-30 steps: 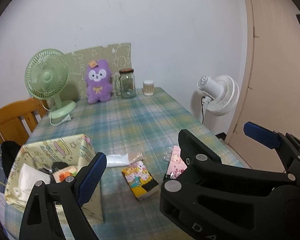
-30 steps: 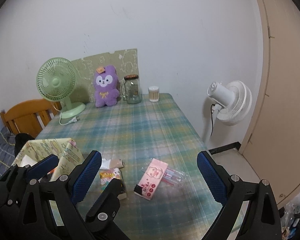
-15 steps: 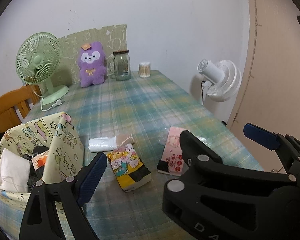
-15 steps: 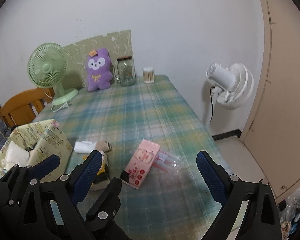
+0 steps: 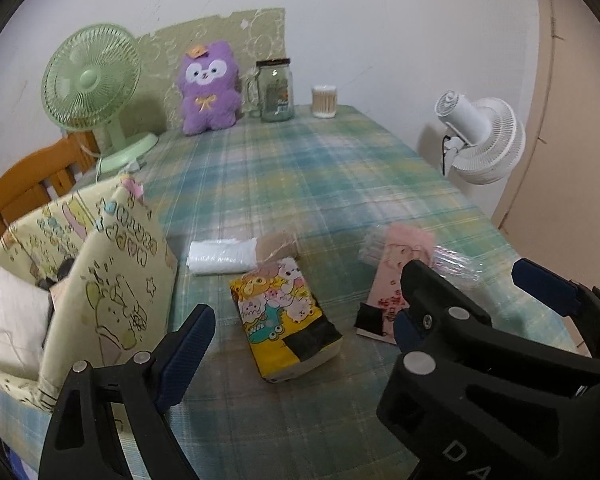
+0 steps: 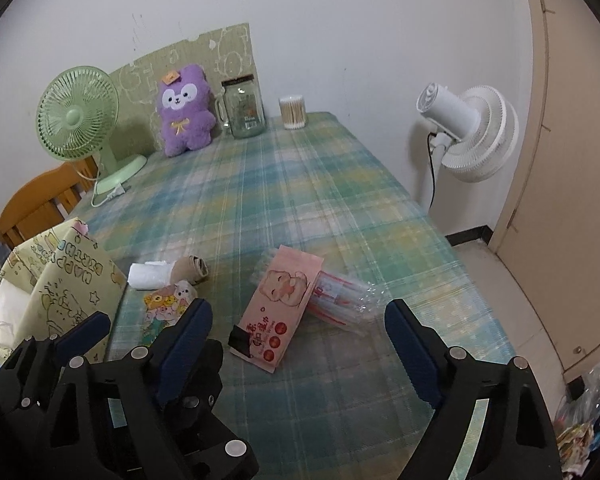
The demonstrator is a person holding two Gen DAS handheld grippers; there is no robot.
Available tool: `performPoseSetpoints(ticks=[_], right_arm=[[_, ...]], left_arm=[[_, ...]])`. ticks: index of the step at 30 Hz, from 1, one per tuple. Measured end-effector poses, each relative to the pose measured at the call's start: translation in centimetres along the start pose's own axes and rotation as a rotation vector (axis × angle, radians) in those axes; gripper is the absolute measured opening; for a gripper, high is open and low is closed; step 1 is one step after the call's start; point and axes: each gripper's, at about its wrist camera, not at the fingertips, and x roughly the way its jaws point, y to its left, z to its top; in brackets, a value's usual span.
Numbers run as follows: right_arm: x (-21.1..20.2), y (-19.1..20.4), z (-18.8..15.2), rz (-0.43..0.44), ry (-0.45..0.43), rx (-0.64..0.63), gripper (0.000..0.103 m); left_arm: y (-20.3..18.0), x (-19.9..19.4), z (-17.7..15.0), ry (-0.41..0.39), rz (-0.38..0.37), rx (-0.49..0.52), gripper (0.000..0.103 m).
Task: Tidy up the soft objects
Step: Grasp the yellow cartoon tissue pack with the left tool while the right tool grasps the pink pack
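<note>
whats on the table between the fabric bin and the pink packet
The yellow cartoon tissue pack lies between the fabric bin and the pink packet, clearest in the left wrist view.

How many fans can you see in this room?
2. A green fan stands on the table's far left corner; a white fan stands on the floor, right of the table. Others may be out of view.

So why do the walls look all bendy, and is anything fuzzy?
Left wrist view: the fisheye lens curves the door frame and darkens the corners; the pink packet looks slightly smeared, the yellow tissue pack sharper. Right wrist view: the same bending at the door edge; soft even light, a faint shadow behind the green fan.
</note>
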Motion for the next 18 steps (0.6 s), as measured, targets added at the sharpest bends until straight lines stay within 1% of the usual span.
performPoseSetpoints(ticks=[3, 6, 10, 11, 13, 14, 15, 18], right_arm=[[0.8, -0.1, -0.1, 0.012, 0.019, 0.012, 0.090], [1.5, -0.2, -0.2, 0.014, 0.037, 0.025, 0.089], [2.5, -0.3, -0.3, 0.012, 0.062, 0.030, 0.086], [2.7, -0.3, -0.3, 0.013, 0.068, 0.031, 0.086], [3.1, -0.3, -0.2, 0.012, 0.076, 0.029, 0.085], [3.2, -0.3, -0.2, 0.012, 0.078, 0.029, 0.084], [3.4, -0.2, -0.1, 0.018, 0.081, 0.029, 0.084], [4.0, -0.2, 0.0, 0.023, 0.094, 0.036, 0.084]], left_arm=[[0.2, 0.7, -0.3, 0.029, -0.003, -0.031, 0.092], [0.2, 1.5, -0.5, 0.050, 0.012, -0.034, 0.091], [0.4, 2.7, -0.6, 0.090, 0.018, -0.044, 0.082], [0.5, 3.0, -0.6, 0.102, 0.013, -0.044, 0.077], [0.5, 3.6, -0.6, 0.119, 0.009, -0.045, 0.065], [0.6, 3.9, -0.6, 0.126, 0.011, -0.046, 0.065], [0.7, 3.9, -0.5, 0.118, 0.006, -0.045, 0.060], [0.6, 3.9, -0.4, 0.109, -0.006, -0.036, 0.058]])
